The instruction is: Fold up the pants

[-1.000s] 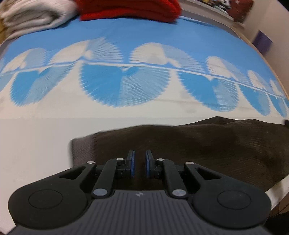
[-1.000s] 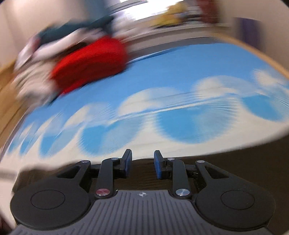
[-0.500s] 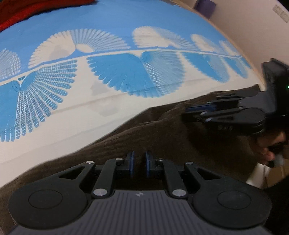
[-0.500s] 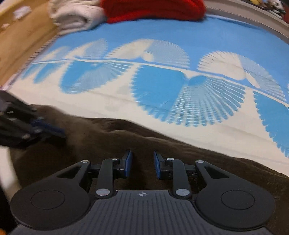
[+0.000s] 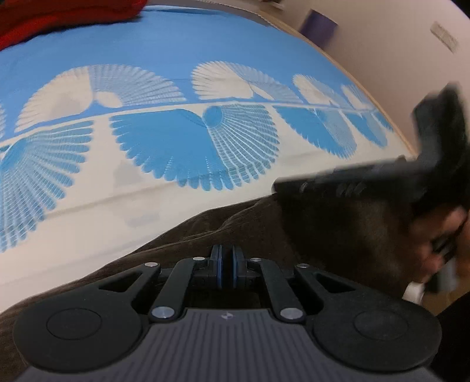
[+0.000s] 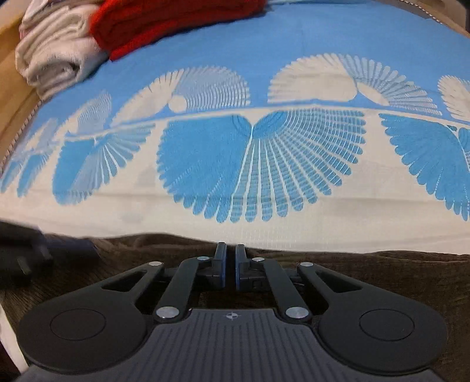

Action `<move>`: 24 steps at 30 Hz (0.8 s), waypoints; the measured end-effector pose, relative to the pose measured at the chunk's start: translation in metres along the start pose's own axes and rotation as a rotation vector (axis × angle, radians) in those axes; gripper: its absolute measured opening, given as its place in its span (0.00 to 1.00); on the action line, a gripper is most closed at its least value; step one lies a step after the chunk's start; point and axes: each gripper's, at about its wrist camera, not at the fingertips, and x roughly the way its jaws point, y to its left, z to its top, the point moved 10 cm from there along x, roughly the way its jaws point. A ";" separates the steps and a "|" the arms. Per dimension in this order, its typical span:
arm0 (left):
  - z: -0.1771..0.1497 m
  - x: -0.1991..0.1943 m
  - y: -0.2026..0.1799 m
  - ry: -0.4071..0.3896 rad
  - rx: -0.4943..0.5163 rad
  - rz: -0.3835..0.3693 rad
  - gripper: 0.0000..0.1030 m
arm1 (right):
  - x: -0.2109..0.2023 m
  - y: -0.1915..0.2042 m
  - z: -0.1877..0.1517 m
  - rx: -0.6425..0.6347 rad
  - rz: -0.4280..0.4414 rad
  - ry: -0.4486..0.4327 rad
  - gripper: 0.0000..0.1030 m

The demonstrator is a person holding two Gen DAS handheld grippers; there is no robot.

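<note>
Dark brown corduroy pants (image 5: 205, 229) lie along the near edge of a bed with a blue and white fan-pattern cover (image 5: 132, 182). My left gripper (image 5: 226, 269) points down onto the pants, its jaws closing to a narrow slit on a pinch of cloth. My right gripper (image 6: 230, 264) sits at the far edge of the pants (image 6: 382, 270), its jaws likewise closing on the fabric there. The right gripper (image 5: 337, 182) also shows blurred at the right of the left wrist view, held by a hand (image 5: 434, 235). The left gripper (image 6: 23, 249) appears at the left edge of the right wrist view.
A folded red garment (image 6: 176, 23) and a rolled white towel (image 6: 55, 55) lie at the far side of the bed. A purple object (image 5: 318, 25) stands by the wall beyond. A wooden floor (image 6: 11, 73) shows past the bed's left edge.
Both grippers have come down onto the pants and drawn closer to each other. Their jaws have narrowed, the right one's most. The right gripper has slid into the left wrist view.
</note>
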 end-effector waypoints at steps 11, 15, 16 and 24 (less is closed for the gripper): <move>0.015 -0.049 0.069 -0.085 -0.198 0.207 0.08 | -0.059 -0.078 -0.011 0.127 -0.065 -0.031 0.08; -0.008 -0.105 0.105 -0.064 -0.247 0.259 0.09 | -0.041 -0.100 -0.029 0.110 -0.142 0.053 0.08; -0.021 -0.117 0.118 -0.049 -0.267 0.286 0.09 | -0.035 -0.106 -0.033 0.108 -0.175 0.074 0.08; -0.097 -0.160 0.213 -0.012 -0.444 0.381 0.02 | -0.037 -0.120 -0.039 0.153 -0.187 0.075 0.08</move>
